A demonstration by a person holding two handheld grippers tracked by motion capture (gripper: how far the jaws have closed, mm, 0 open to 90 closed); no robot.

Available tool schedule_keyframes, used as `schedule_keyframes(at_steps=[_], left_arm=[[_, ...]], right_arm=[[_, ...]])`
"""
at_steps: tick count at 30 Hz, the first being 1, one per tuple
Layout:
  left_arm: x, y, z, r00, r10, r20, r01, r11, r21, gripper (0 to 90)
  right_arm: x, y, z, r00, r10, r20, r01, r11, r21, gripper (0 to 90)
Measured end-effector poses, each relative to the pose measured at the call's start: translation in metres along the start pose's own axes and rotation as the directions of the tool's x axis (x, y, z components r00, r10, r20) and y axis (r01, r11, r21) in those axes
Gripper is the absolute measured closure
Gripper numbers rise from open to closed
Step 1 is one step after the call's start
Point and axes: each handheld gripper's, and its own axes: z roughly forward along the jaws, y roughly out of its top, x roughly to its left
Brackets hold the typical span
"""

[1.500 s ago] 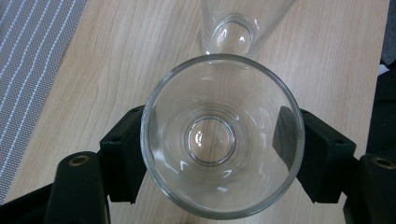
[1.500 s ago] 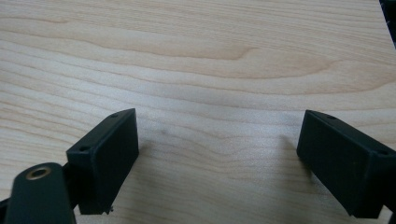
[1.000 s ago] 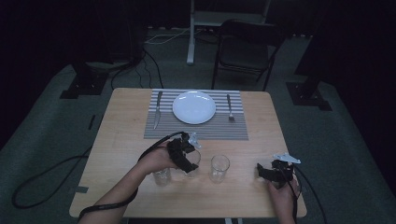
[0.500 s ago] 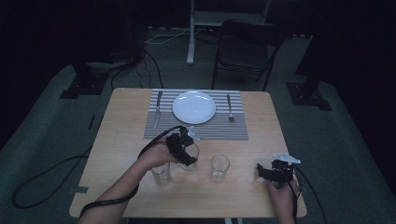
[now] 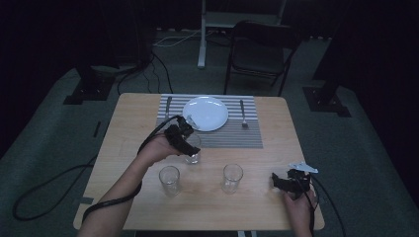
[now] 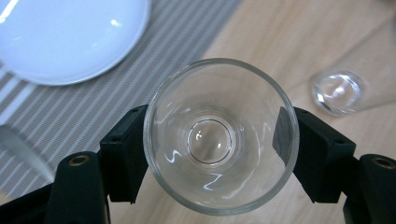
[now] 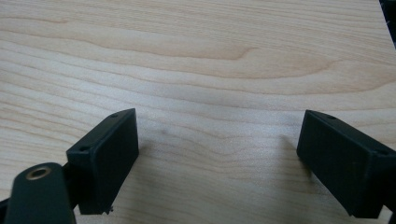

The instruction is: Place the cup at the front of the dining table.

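The left tool (image 6: 212,140) is clamping a clear drinking glass (image 6: 220,135) between its two black jaws, one pad pressing on each side of the wall, and it is carrying the glass upright over the near edge of the striped placemat (image 5: 232,136), just beside the white plate (image 5: 205,113). Seen from above, the left tool (image 5: 184,140) is holding that glass (image 5: 192,150) a little toward the left of the plate. Two more empty glasses are waiting on the bare wood nearer the person, one to the left (image 5: 169,180) and one to the right (image 5: 232,177). The right tool (image 7: 217,158) is resting with its jaws spread wide and nothing between them, over plain table (image 7: 201,60) near the right corner. A fork (image 5: 242,114) is lying on the mat to the right of the plate and another utensil (image 5: 168,106) to its left. The step in hand looks like placing the glass at the setting; the next move is probably calling for a level descent onto the mat clear of the plate rim, then a release
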Motion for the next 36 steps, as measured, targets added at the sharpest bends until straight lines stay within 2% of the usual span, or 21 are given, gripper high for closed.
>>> schedule_keyframes(at_steps=[8,12,16,18,24,26,30,31,32,33,36], left_arm=[[0.030,-0.002,-0.002,0.9949,-0.076,-0.067,0.075,0.9971,-0.009,29.3],[0.044,-0.002,-0.001,0.9880,-0.131,-0.081,0.130,0.9913,-0.018,29.3],[0.055,-0.002,0.005,0.9805,-0.160,-0.115,0.161,0.9869,0.003,29.3],[0.061,-0.002,0.009,0.9748,-0.183,-0.128,0.184,0.9829,0.000,29.3],[0.077,0.000,0.012,0.9453,-0.273,-0.179,0.270,0.9620,-0.043,29.3],[0.082,0.001,0.011,0.9391,-0.291,-0.182,0.288,0.9566,-0.047,29.3],[0.090,0.003,0.013,0.9339,-0.301,-0.194,0.298,0.9535,-0.043,29.3],[0.093,0.003,0.015,0.9308,-0.311,-0.192,0.308,0.9502,-0.045,29.3],[0.095,0.003,0.016,0.9324,-0.309,-0.187,0.307,0.9508,-0.041,29.3],[0.097,0.003,0.018,0.9290,-0.320,-0.186,0.318,0.9473,-0.042,29.3],[0.100,0.005,0.022,0.9242,-0.319,-0.209,0.321,0.9466,-0.026,29.3]], right_arm=[[0.000,0.000,0.000,1.0000,0.000,0.000,0.000,1.000,0.000,12.4],[0.000,0.000,0.000,1.0000,0.000,0.000,0.000,1.000,0.000,12.4],[0.000,0.000,0.000,1.0000,0.000,0.000,0.000,1.000,0.000,12.4],[0.000,0.000,0.000,1.0000,0.000,0.000,0.000,1.000,0.000,12.4],[0.000,0.000,0.000,1.0000,0.000,0.000,0.000,1.000,0.000,12.4],[0.000,0.000,0.000,1.0000,0.000,0.000,0.000,1.000,0.000,12.4],[0.000,0.000,0.000,1.0000,0.000,0.000,0.000,1.000,0.000,12.4],[0.000,0.000,0.000,1.0000,0.000,0.000,0.000,1.000,0.000,12.4],[0.000,0.000,0.000,1.0000,0.000,0.000,0.000,1.000,0.000,12.4],[0.000,0.000,0.000,1.0000,0.000,0.000,0.000,1.000,0.000,12.4],[0.000,0.000,0.000,1.0000,0.000,0.000,0.000,1.000,0.000,12.4]])
